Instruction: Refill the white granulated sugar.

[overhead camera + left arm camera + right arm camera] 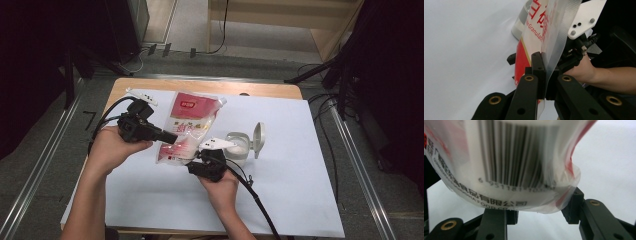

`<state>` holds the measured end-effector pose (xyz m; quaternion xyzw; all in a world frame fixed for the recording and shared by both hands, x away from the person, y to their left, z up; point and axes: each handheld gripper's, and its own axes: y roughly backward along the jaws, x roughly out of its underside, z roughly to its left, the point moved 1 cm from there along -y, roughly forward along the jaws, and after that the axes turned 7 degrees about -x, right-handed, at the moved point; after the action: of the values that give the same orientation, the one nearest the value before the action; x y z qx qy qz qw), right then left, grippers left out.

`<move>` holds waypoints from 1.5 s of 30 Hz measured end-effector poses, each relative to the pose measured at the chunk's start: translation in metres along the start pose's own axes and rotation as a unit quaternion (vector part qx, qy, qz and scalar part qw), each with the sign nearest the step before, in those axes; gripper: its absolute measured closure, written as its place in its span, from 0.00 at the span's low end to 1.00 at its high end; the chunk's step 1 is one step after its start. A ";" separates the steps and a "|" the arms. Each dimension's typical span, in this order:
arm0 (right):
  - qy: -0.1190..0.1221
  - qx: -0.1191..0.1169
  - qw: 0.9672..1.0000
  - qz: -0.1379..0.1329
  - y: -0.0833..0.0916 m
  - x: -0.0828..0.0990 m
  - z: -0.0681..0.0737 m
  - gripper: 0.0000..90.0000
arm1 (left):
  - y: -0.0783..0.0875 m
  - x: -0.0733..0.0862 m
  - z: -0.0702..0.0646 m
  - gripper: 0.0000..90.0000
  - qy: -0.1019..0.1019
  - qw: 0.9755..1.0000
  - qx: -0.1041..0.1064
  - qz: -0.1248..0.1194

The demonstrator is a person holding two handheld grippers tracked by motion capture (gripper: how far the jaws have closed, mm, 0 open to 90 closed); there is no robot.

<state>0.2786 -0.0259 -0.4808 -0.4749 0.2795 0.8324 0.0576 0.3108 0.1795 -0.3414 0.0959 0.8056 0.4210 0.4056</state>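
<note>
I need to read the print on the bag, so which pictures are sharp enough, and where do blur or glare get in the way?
High view: evenly lit, bag small, print unreadable. Left gripper view: red lettering fairly sharp, with glare on the clear edge strip clamped by the left gripper. Right gripper view: the bag sits too close, barcode smeared, the digits below partly legible.
</note>
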 end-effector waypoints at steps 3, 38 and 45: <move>-0.004 0.007 1.000 -0.005 0.003 -0.002 -0.003 0.63 | 0.001 0.002 0.000 1.00 0.002 1.000 0.005 0.000; 0.047 -0.044 0.997 0.048 0.016 -0.007 -0.005 0.65 | 0.024 0.004 0.014 1.00 0.015 0.997 -0.037 -0.071; 0.083 -0.089 0.990 0.071 0.026 -0.013 -0.002 0.64 | 0.023 0.005 0.020 1.00 0.022 0.995 -0.064 -0.074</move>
<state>0.2780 -0.0465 -0.4606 -0.5245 0.2414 0.8137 -0.0672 0.3180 0.2086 -0.3335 0.0002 0.7909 0.4423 0.4230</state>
